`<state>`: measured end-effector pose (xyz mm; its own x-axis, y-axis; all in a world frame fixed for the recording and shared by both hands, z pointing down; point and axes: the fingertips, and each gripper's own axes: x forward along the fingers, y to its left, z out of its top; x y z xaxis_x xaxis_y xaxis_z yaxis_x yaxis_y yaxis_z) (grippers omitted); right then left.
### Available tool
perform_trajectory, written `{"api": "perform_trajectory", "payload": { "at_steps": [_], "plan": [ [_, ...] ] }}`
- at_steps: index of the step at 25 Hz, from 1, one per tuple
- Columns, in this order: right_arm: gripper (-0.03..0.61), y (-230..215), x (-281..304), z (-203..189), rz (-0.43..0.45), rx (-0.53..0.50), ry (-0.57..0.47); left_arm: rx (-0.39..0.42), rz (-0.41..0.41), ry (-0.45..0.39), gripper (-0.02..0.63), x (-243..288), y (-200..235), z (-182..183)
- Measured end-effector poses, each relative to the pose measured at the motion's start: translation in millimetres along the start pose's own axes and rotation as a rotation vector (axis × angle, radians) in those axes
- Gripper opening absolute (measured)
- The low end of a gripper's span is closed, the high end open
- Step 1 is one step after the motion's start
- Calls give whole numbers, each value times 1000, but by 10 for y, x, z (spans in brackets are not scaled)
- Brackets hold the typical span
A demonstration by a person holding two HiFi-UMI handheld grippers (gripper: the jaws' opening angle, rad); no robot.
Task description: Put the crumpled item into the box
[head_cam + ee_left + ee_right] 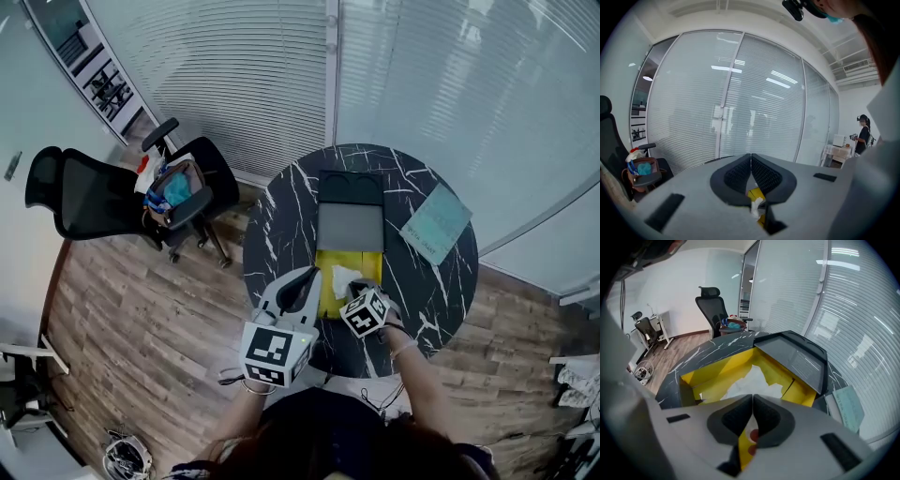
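Though closed empty, left claw (pixel 751 157), right claw (pixel 753 399) by box (pixel 716 367); crumpled paper (pixel 753 380) inside

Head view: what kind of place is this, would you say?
Most likely an office meeting room: glass partition walls with blinds, a black office chair, and a round marble-patterned table on a wood floor.

A pale green notebook (pixel 436 223) lies on the marble table (pixel 281 214) ahead and right of my right gripper (pixel 359 287); a black office chair (pixel 89 195) holding a bag (pixel 174 189) stands well left of my left gripper (pixel 307 276)
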<state>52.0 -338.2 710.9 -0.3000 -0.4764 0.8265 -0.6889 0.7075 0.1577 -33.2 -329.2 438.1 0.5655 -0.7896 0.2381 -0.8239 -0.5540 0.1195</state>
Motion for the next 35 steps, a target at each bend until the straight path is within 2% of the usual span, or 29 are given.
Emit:
{"api": "perform_trajectory", "payload": {
  "at_steps": [17, 21, 24, 35],
  "plan": [
    [28, 19, 101, -80, 23, -31, 51, 6, 13, 9, 28, -22, 26, -27],
    [34, 0, 72, -60, 20, -15, 41, 7, 14, 5, 28, -48, 30, -4],
    [64, 17, 35, -44, 28, -10, 36, 9, 15, 0, 28, -74, 16, 5],
    [58, 65, -161, 33, -6, 8, -4, 10, 11, -16, 28, -218, -102, 31]
  ]
}}
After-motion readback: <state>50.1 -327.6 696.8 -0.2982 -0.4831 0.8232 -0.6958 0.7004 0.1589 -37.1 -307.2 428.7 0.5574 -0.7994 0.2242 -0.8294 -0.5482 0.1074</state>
